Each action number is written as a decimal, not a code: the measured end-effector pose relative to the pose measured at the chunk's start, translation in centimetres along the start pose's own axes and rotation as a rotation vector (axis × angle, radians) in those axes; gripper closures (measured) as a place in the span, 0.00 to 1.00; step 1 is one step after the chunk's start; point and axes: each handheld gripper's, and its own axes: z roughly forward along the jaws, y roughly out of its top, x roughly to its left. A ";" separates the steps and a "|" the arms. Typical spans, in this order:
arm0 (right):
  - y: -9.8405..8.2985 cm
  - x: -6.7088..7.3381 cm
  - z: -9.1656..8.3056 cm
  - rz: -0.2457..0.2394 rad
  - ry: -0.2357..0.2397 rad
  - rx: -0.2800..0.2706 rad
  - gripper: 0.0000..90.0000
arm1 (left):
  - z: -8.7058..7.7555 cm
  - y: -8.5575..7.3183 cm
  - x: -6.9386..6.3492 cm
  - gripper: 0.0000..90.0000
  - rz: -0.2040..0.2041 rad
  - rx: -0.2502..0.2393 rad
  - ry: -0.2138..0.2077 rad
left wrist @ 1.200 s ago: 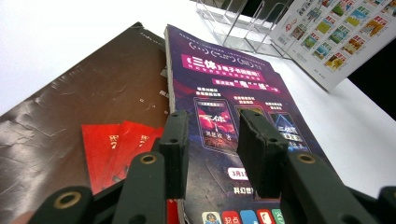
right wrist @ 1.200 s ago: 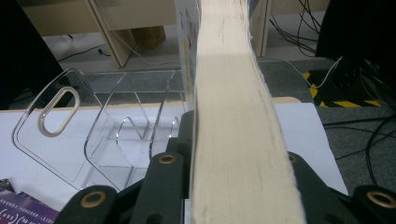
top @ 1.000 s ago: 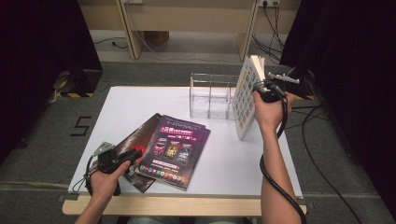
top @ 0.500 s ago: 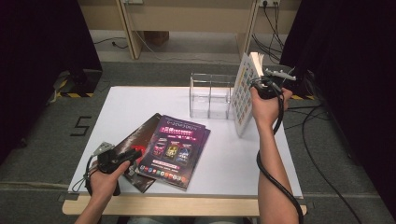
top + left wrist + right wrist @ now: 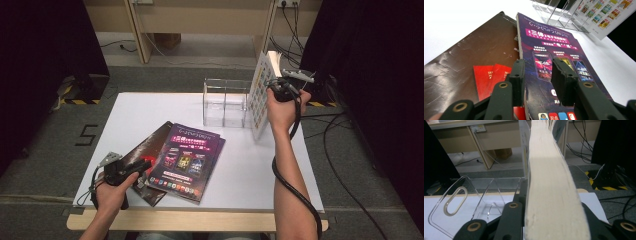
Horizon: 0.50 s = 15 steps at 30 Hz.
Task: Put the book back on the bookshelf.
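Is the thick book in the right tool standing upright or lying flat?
Upright. The thick book stands on its lower edge on the table, beside the clear acrylic rack, its page block clamped in the right tool.

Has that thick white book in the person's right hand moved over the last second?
No. The white book, clamped upright in the right gripper, stands beside the clear rack exactly as before, its lower corner at the same spot on the table.

Thick white book (image 5: 260, 97) upright, table's right

R gripper (image 5: 551, 220) clamps thick book (image 5: 549, 182) | clear rack (image 5: 471, 202) left | table (image 5: 439, 210)
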 end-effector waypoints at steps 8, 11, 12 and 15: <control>0.6 0.2 0.9 0.004 -0.005 -0.005 0.83 | 0.0 0.0 0.0 0.70 0.002 0.002 -0.002; 0.7 0.4 1.1 -0.004 -0.005 -0.008 0.83 | 0.1 -0.1 0.1 0.70 0.002 0.004 0.000; 0.7 0.4 1.1 -0.005 -0.006 -0.010 0.83 | 0.1 -0.1 0.1 0.70 0.000 0.004 0.000; 0.6 0.4 1.5 0.004 -0.006 -0.012 0.83 | 0.1 -0.1 0.1 0.70 0.002 0.004 -0.002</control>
